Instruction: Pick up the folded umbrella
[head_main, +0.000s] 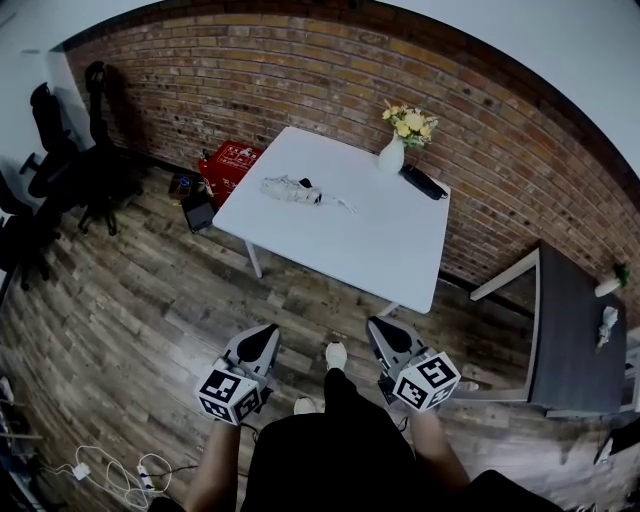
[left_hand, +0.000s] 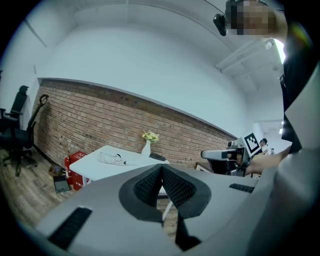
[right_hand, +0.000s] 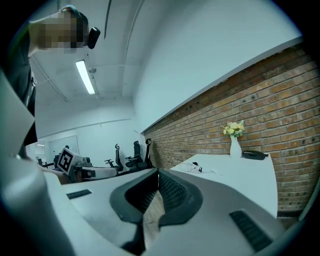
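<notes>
The folded umbrella (head_main: 290, 189), a crumpled pale bundle with a black end and a thin strap, lies on the far left part of the white table (head_main: 400, 255). It also shows small in the left gripper view (left_hand: 111, 158) and the right gripper view (right_hand: 192, 168). My left gripper (head_main: 268, 332) and right gripper (head_main: 379, 327) hang side by side over the wooden floor, short of the table's near edge and well apart from the umbrella. Both point toward the table. Each has its jaws together at the tips with nothing between them (left_hand: 161, 168) (right_hand: 158, 173).
A white vase of yellow flowers (head_main: 394, 150) and a long black object (head_main: 424, 181) stand at the table's far right corner. A red crate (head_main: 232, 165) sits on the floor left of the table, office chairs (head_main: 60, 150) further left, a dark table (head_main: 575, 340) at right, cables (head_main: 110, 475) near left.
</notes>
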